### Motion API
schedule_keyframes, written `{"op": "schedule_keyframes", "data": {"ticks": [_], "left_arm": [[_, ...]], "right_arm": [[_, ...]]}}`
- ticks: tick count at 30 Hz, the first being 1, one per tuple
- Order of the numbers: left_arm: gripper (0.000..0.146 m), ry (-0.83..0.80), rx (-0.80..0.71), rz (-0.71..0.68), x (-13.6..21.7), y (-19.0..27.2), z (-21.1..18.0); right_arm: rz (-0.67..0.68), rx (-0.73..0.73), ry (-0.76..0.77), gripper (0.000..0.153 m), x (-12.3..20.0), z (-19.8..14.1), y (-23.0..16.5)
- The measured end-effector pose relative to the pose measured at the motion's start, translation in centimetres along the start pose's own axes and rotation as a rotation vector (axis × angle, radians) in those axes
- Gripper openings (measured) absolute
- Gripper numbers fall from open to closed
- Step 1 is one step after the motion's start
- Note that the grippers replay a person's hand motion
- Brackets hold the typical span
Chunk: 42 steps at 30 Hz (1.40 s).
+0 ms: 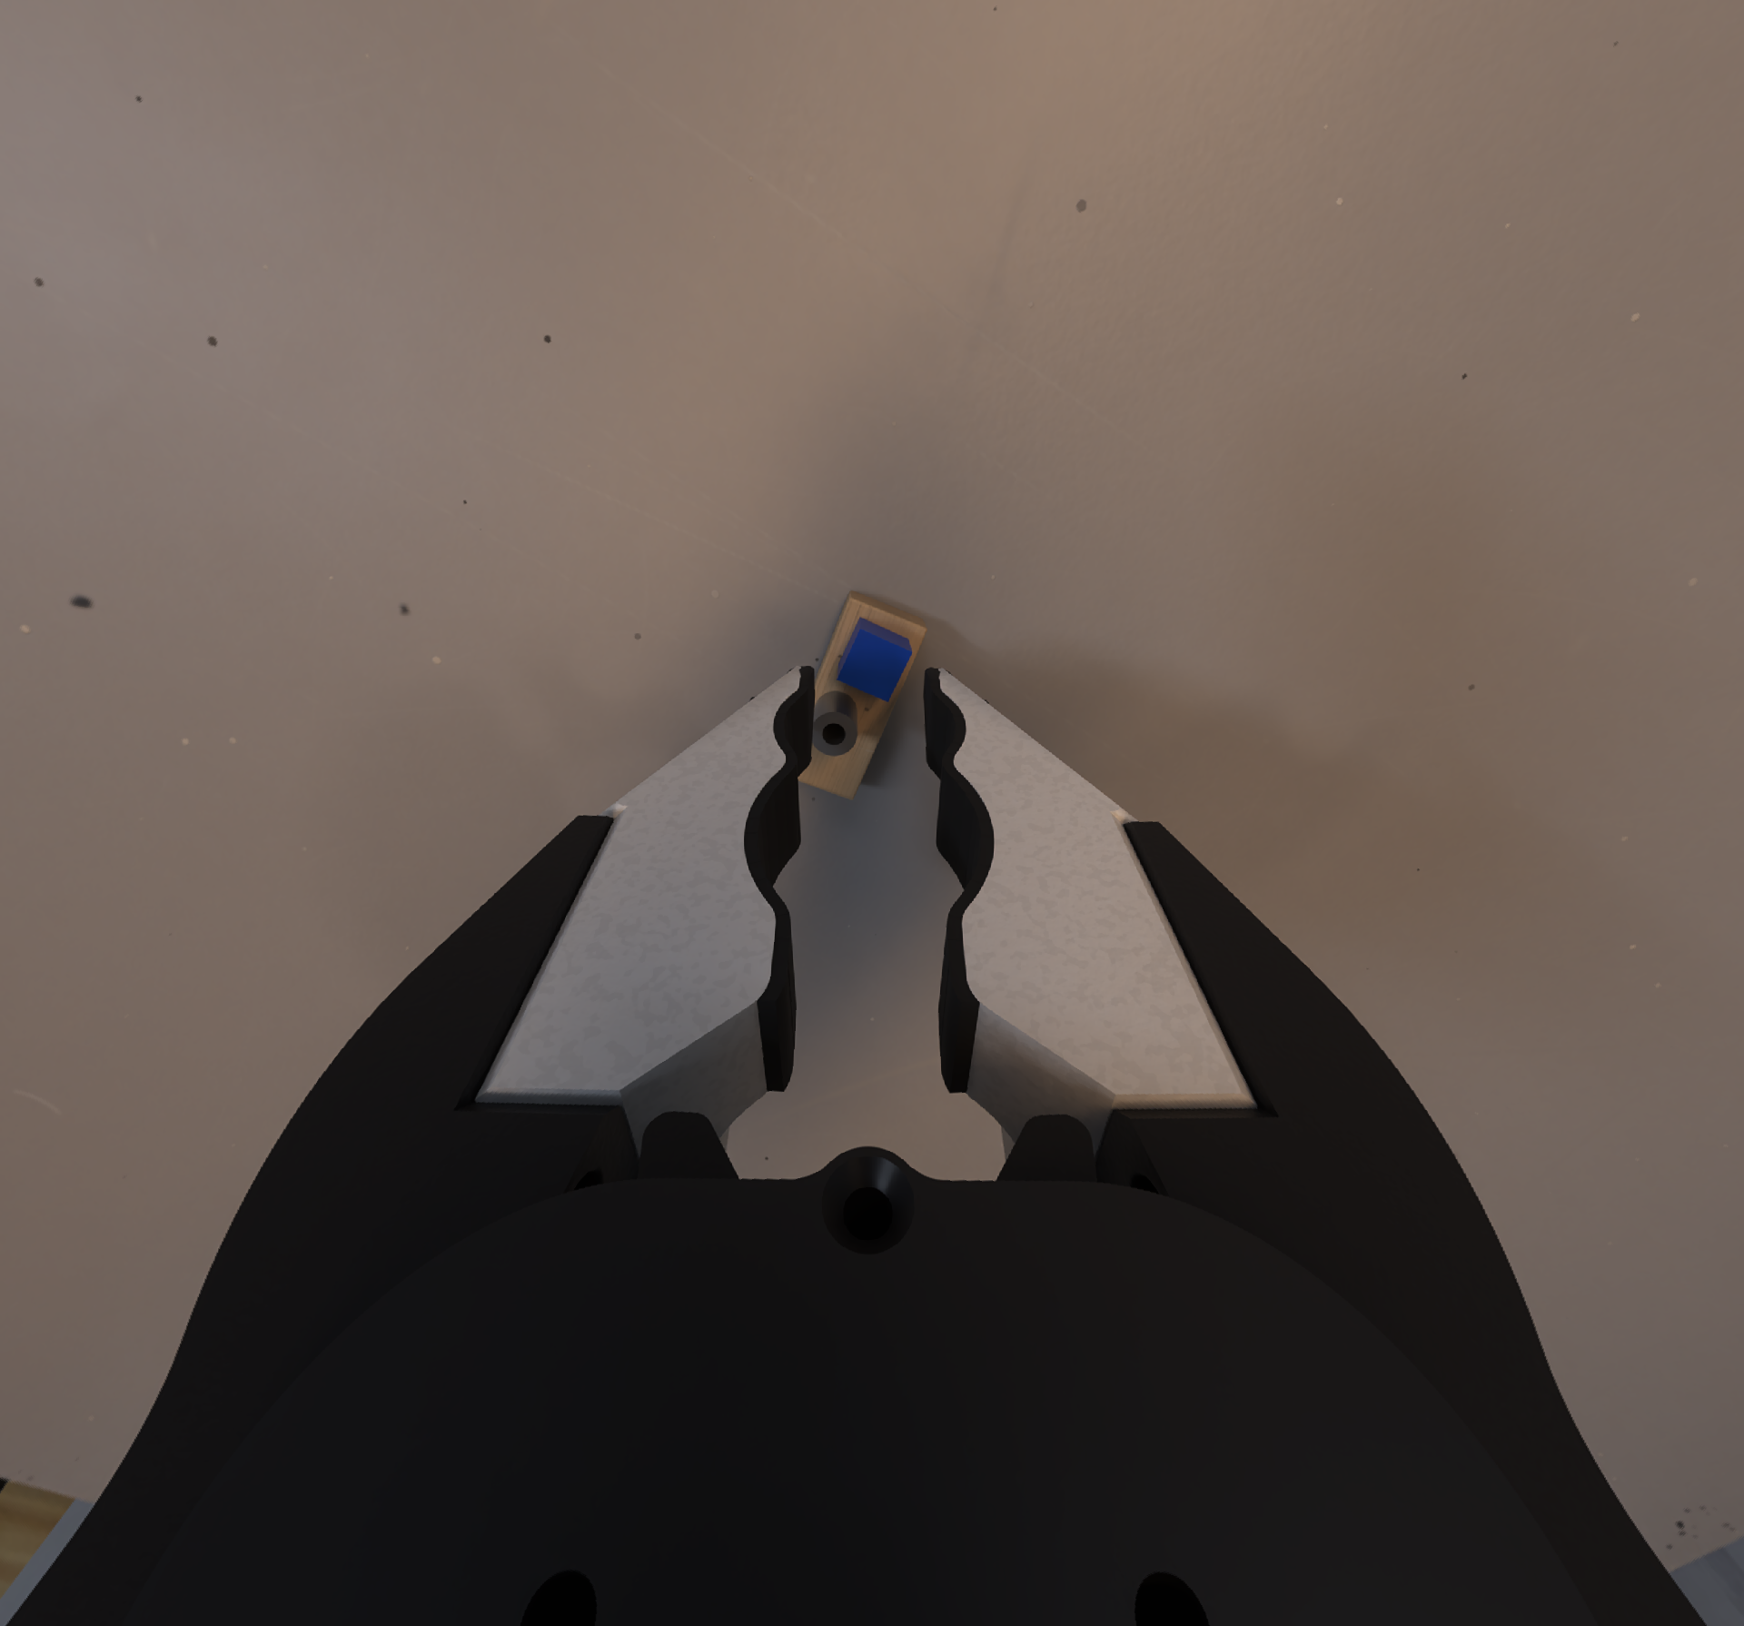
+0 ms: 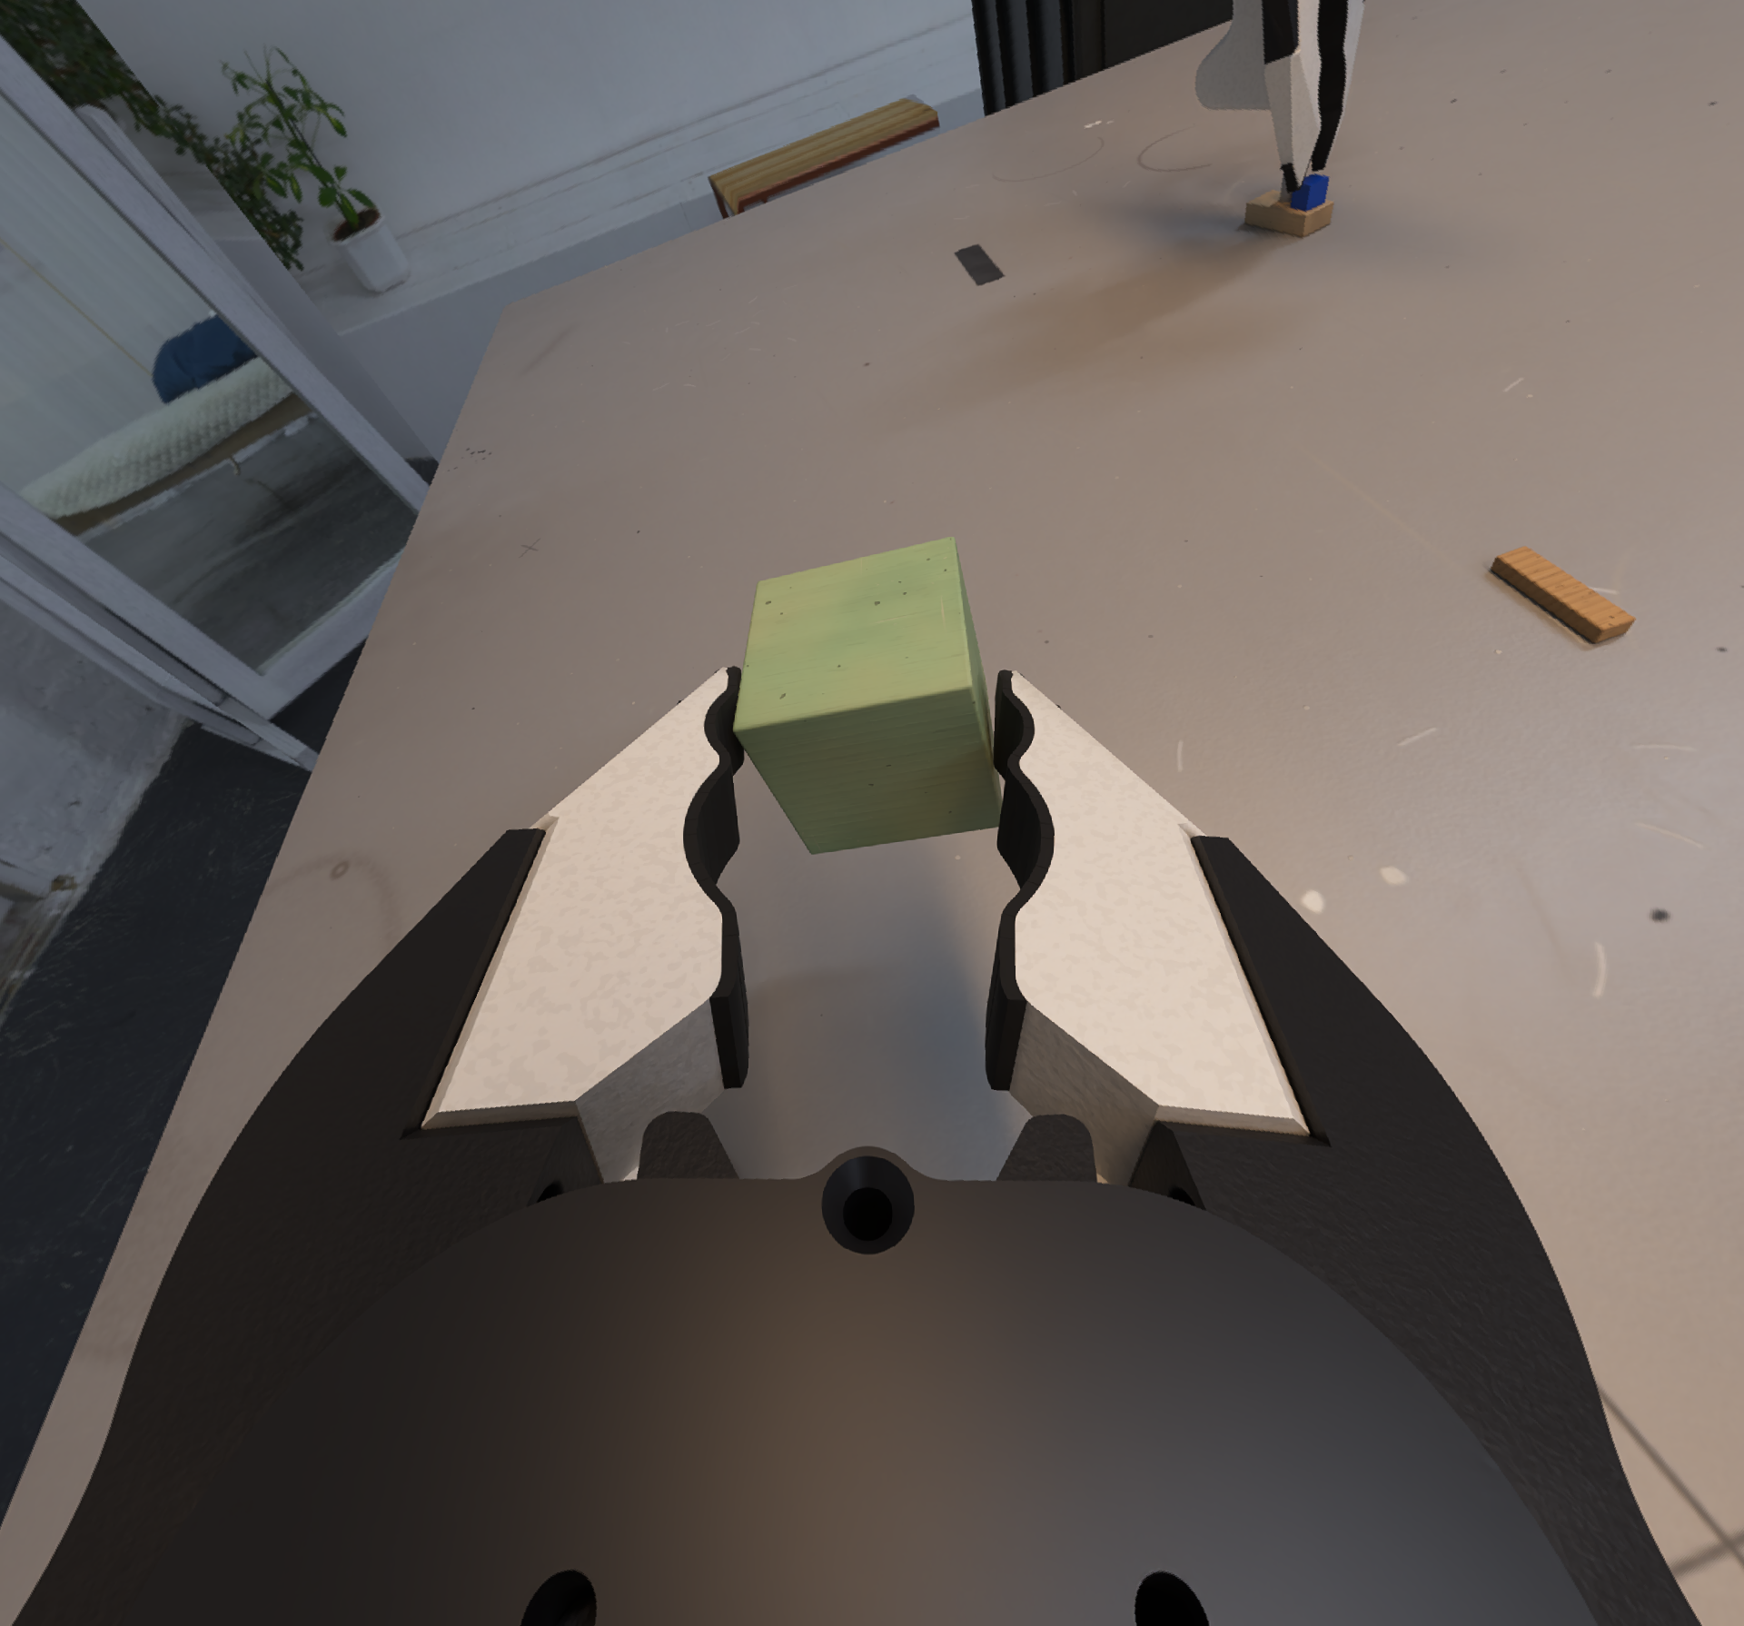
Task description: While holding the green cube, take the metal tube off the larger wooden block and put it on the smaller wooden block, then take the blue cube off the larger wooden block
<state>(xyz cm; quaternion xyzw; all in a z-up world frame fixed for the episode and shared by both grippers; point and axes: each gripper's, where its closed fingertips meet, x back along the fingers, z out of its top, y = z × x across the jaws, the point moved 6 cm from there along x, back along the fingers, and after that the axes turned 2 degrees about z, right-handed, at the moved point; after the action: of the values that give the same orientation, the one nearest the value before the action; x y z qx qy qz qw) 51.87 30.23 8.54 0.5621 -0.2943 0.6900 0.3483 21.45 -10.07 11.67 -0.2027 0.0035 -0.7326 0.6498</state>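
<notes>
In the left wrist view I look straight down on the larger wooden block [image 1: 830, 774]. A blue cube [image 1: 873, 660] sits on its far end and an upright grey metal tube [image 1: 834, 728] on its near end. My left gripper [image 1: 868, 677] is open. Its fingers straddle the block from above, and the tube is close to the left finger. My right gripper [image 2: 865, 684] is shut on the green cube [image 2: 849, 637] and holds it above the table. In the right wrist view the left gripper [image 2: 1302, 170] hangs over the block [image 2: 1288, 216] and blue cube [image 2: 1313, 190]. The tube is hidden there.
A smaller flat wooden block [image 2: 1562, 593] lies on the table to the right. A dark flat patch [image 2: 977, 264] lies mid-table. The table's left edge [image 2: 444, 486] drops to the floor. A black crate [image 2: 1057, 5] and a wooden bench [image 2: 821, 151] stand beyond the table.
</notes>
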Motion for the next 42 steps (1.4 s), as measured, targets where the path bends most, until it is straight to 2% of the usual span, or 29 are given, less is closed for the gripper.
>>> {"op": "schedule_keyframes", "data": {"ticks": [3, 6, 10, 17, 25, 29, 31, 32, 38, 42], "left_arm": [[0.024, -0.004, -0.006, -0.01, -0.2, 0.0, 0.0], [0.024, -0.058, -0.042, 0.041, -0.4, 0.1, -0.3], [0.023, 0.008, -0.064, 0.037, 0.2, 1.1, 0.0], [0.02, -0.068, -0.105, 0.095, -0.3, 0.7, -0.3], [0.041, -0.046, -0.099, 0.109, -0.7, 0.6, 0.4], [0.04, -0.035, -0.148, 0.196, -0.2, 0.6, 0.4], [0.022, 0.051, -0.125, 0.2, 1.0, 0.5, 0.7], [0.019, 0.092, -0.097, 0.18, 1.5, 0.4, 0.7], [0.019, 0.069, -0.068, 0.19, 1.3, 0.1, -0.6], [0.019, 0.126, -0.039, 0.191, 2.0, 0.2, -0.9]], "right_arm": [[0.005, -0.001, 0.001, 0.053, -0.1, 0.1, 0.0], [0.008, -0.003, -0.002, 0.053, -0.1, 0.0, 0.0], [0.002, 0.002, -0.016, 0.053, -0.1, -0.1, -0.1], [0.014, -0.01, -0.018, 0.053, -0.2, -0.3, -0.1], [0.023, -0.015, -0.03, 0.053, -0.3, -0.6, -0.2], [0.035, -0.018, -0.028, 0.053, -0.5, -0.6, -0.2], [0.04, -0.02, -0.026, 0.053, -0.5, -0.6, -0.2], [0.041, -0.02, -0.025, 0.053, -0.5, -0.5, -0.2], [0.044, -0.028, -0.023, 0.053, -0.5, -0.7, -0.3], [0.036, -0.025, -0.032, 0.053, -0.4, -0.8, -0.3]]}}
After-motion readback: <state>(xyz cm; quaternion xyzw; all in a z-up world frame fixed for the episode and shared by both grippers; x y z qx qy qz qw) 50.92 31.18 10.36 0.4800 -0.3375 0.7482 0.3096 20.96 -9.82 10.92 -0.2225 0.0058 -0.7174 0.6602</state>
